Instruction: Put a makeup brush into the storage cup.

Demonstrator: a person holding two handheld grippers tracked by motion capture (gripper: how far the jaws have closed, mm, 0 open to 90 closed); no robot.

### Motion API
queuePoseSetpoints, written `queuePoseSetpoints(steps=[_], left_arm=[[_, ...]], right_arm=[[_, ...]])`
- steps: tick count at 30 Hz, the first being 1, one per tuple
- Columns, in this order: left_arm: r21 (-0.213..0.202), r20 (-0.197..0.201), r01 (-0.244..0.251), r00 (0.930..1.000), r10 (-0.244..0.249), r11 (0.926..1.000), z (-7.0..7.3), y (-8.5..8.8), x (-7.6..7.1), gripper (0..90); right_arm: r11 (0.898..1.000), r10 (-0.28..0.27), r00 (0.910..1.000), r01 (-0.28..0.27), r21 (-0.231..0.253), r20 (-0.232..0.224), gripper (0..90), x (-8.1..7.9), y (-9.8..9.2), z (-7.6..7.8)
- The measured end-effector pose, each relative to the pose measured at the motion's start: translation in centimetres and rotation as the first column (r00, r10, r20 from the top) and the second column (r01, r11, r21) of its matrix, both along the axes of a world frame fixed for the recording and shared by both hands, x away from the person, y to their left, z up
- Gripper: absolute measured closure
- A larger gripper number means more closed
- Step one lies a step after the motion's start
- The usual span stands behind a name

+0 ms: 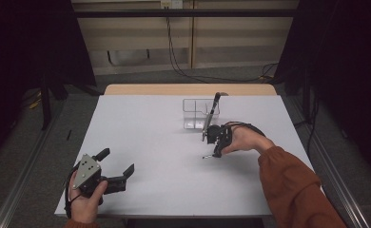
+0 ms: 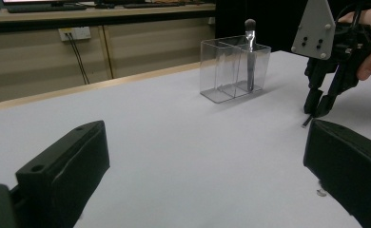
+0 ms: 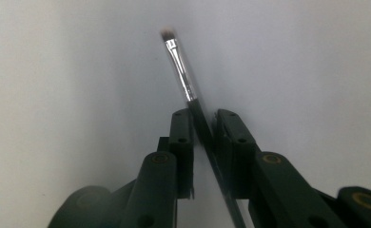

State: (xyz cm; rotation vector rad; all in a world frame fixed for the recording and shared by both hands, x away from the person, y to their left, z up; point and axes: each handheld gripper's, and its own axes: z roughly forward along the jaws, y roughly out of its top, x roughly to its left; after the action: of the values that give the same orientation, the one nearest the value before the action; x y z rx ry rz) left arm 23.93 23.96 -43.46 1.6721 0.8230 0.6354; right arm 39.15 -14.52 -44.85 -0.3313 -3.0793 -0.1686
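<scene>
From the high view, the right claw (image 1: 215,153) points down at the pale worktop (image 1: 145,137), just in front of a clear plastic organiser (image 1: 194,114) that stands near the far edge with a tall dark brush (image 1: 213,107) leaning in its right compartment; a thin small brush (image 1: 207,156) pokes out from the claw tips toward the left, low on the surface. Over at the near left corner the left claw (image 1: 118,164) rests in the hand, jaws spread wide with nothing between them. On to the left gripper view: its own two black jaws stand far apart over bare worktop, and across the way the right claw (image 2: 318,105) comes down with its tips pinched together on the little brush's tip (image 2: 307,122) at the surface. Now the right gripper view: here's the small brush (image 3: 183,71) up close, a slim dark handle, a shiny silver ferrule and a short pale tuft at the far end, running slantwise between the jaws, which are closed on the handle.
</scene>
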Motion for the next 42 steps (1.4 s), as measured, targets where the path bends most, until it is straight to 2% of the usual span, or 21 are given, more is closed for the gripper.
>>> queuePoseSetpoints(steps=[5,12,24,32,36,42], left_arm=[[0.002,0.001,0.001,1.0000,-0.001,1.0000,0.0,-0.1,-0.1,1.3],[0.003,-0.003,0.003,1.0000,-0.003,1.0000,0.0,0.0,0.0,1.3],[0.002,-0.003,0.000,1.0000,0.000,1.0000,0.0,0.0,0.0,1.4],[0.003,-0.002,-0.003,1.0000,0.003,1.0000,0.0,0.0,0.0,1.3],[0.000,-0.001,-0.006,1.0000,0.006,1.0000,0.0,0.0,0.0,1.3],[0.000,-0.002,-0.007,1.0000,0.007,1.0000,0.0,0.0,0.0,1.3]], right_arm=[[1.000,0.009,0.9998,-0.009,-0.014,-0.017,86.2,0.1,0.2,0.0],[1.000,0.005,0.9999,-0.005,-0.011,-0.016,86.3,-0.1,0.2,0.0],[1.000,-0.003,0.9998,0.003,0.013,0.018,86.4,-0.6,-0.2,0.1],[0.998,-0.008,0.9994,0.006,0.060,0.033,86.5,-0.5,-0.4,0.7],[0.996,-0.037,0.9977,0.032,0.081,0.057,86.5,-0.7,-0.7,1.5],[0.985,-0.055,0.9932,0.037,0.166,0.102,86.6,-1.2,-1.6,2.3]])
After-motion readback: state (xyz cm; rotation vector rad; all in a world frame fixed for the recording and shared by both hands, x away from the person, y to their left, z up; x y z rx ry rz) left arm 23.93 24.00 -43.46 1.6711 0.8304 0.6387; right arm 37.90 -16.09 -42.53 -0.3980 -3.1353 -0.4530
